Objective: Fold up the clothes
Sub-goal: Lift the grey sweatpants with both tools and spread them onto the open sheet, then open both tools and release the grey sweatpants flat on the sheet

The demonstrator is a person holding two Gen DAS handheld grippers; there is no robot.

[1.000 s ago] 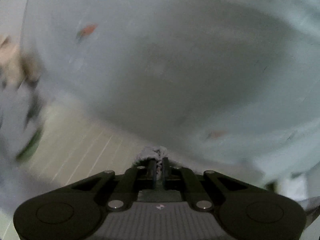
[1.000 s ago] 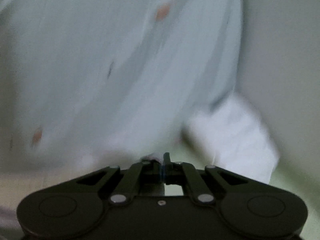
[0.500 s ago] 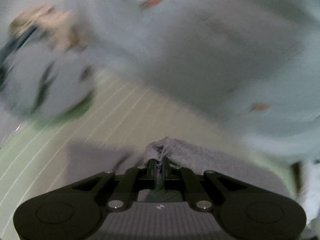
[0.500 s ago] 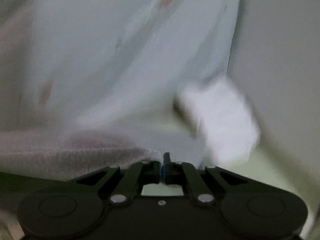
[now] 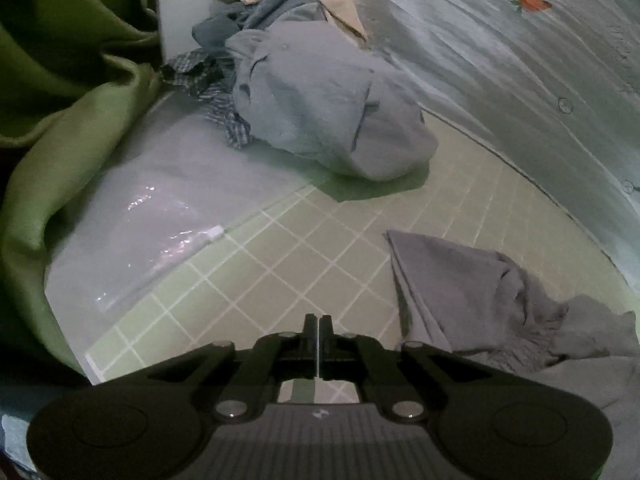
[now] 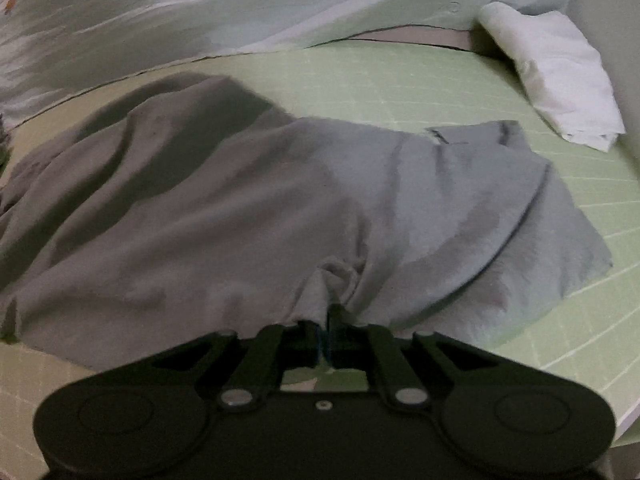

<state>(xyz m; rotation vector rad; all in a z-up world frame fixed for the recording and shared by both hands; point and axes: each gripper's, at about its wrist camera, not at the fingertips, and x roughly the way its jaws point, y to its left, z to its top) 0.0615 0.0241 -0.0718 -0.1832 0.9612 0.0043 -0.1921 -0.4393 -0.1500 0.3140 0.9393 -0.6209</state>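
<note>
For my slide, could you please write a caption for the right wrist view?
Right tool, jaws opening around a pinch of gray garment spread on the green mat.

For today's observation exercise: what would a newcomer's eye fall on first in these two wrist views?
The crumpled grey garment spread over the green grid mat, a fold bunched at the opening right claw. Next, the heap of unfolded clothes at the mat's far left corner, beyond the shut, empty left claw. A white folded cloth lies far right.

Both wrist cameras look steeply down, close over the green grid mat (image 5: 320, 248), sharing the grey garment (image 6: 248, 200)
</note>
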